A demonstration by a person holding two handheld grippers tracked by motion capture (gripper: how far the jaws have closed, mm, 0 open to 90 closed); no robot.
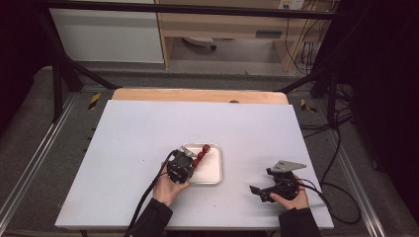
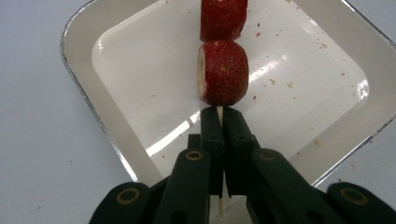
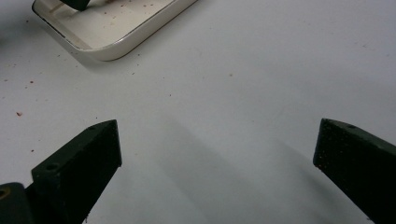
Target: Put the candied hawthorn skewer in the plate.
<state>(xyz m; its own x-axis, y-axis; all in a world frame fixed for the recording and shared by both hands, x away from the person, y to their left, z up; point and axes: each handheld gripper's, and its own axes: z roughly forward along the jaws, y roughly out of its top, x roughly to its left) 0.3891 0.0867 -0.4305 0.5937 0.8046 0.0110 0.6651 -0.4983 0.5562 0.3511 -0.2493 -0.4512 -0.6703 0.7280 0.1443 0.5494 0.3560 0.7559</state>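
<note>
I have the skewer (image 2: 219, 114) pinched in my left gripper (image 2: 219, 122), jaws clenched on the thin wooden stick just below the lowest red fruit piece (image 2: 223, 72). A second red piece (image 2: 223, 18) sits on the stick directly above it, at twelve o'clock. The skewer hangs over the white tray (image 2: 93, 107), whose floor is speckled with crumbs. In the high view the tray (image 1: 216, 175) lies near the table's (image 1: 138, 133) middle, with my left gripper (image 1: 190, 160) at its nine o'clock edge. My right gripper (image 3: 217, 144) rests well apart at the tray's four o'clock, jaws spread wide with nothing between them.
</note>
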